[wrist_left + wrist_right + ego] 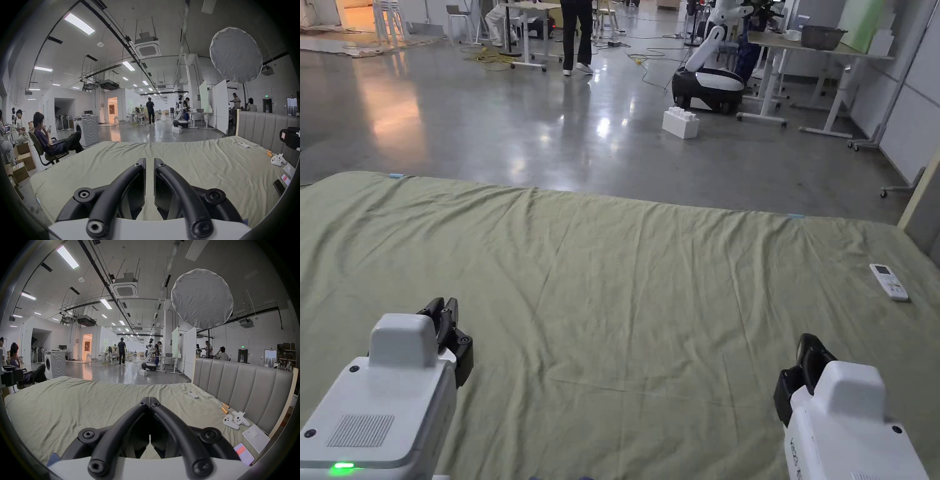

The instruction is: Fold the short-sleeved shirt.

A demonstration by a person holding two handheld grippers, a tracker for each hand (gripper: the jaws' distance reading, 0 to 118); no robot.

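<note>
A wrinkled green bed sheet (612, 281) spreads flat in front of me with no shirt lying on it. My left gripper (442, 307) hovers over the near left of the bed; in the left gripper view (149, 160) its jaws stand a narrow gap apart with nothing between them. Over the near right, my right gripper (809, 345) is shut, and its tips (150, 398) touch with nothing held. A sliver of blue cloth (53, 457) shows at the bed's near edge; I cannot tell what it is.
A white remote (889, 282) lies at the far right of the bed. Along the grey padded headboard (235, 386) lie white game controllers (235, 420), a paper (256, 438) and a phone (243, 452). A person sits in a chair (47, 134) off the left side.
</note>
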